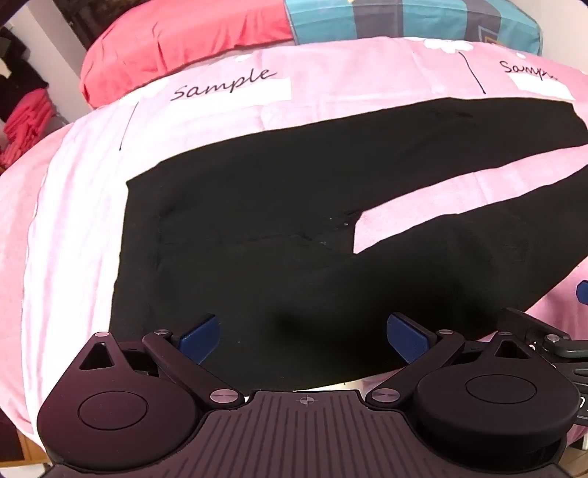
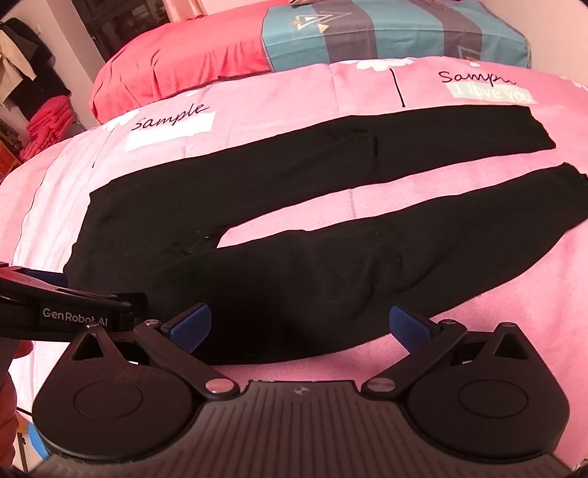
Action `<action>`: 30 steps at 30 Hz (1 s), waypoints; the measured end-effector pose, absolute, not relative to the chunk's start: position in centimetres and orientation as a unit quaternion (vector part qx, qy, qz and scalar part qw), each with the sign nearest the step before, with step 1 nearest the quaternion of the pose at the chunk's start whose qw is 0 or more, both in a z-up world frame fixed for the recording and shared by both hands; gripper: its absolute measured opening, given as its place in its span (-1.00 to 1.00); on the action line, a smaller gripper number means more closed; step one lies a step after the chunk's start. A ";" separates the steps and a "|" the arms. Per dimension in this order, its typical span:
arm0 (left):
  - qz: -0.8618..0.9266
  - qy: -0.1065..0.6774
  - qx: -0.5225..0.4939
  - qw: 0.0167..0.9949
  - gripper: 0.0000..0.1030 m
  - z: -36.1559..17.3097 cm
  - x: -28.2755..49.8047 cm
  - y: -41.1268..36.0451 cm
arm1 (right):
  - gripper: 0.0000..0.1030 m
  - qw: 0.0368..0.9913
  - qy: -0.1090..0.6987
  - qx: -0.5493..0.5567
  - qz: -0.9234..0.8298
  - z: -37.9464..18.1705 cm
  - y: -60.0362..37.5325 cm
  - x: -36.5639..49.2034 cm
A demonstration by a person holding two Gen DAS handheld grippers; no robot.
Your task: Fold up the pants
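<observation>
Black pants (image 1: 264, 228) lie flat on the pink bedsheet (image 1: 73, 228), waistband to the left, both legs stretching right with a strip of sheet between them. They also show in the right wrist view (image 2: 294, 264). My left gripper (image 1: 303, 332) is open, its blue fingers (image 1: 200, 334) spread just above the near edge of the pants by the hip. My right gripper (image 2: 299, 325) is open over the near leg's edge. The left gripper's body (image 2: 73, 312) shows at the left of the right wrist view.
The pink sheet (image 2: 477, 312) has "Sample" print. A red pillow (image 1: 176, 47) and a blue-grey striped pillow (image 1: 404, 22) lie at the far side. Red folded clothes (image 1: 25, 125) are stacked far left beyond the bed.
</observation>
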State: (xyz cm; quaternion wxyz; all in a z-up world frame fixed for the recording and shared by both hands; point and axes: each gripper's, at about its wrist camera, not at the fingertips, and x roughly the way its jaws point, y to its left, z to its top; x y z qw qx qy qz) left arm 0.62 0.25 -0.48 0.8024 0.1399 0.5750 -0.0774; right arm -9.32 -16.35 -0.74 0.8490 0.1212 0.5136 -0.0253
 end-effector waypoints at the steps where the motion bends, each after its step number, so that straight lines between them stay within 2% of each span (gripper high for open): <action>1: -0.077 0.576 0.140 0.802 1.00 -0.5 0.6 0.2 | 1.00 0.848 0.515 0.121 -0.025 -0.8 -16.3 -9.3; 30: -0.064 0.554 0.148 0.817 1.00 1.0 0.3 0.5 | 1.00 0.848 0.516 0.124 -0.002 -0.9 -15.6 -9.1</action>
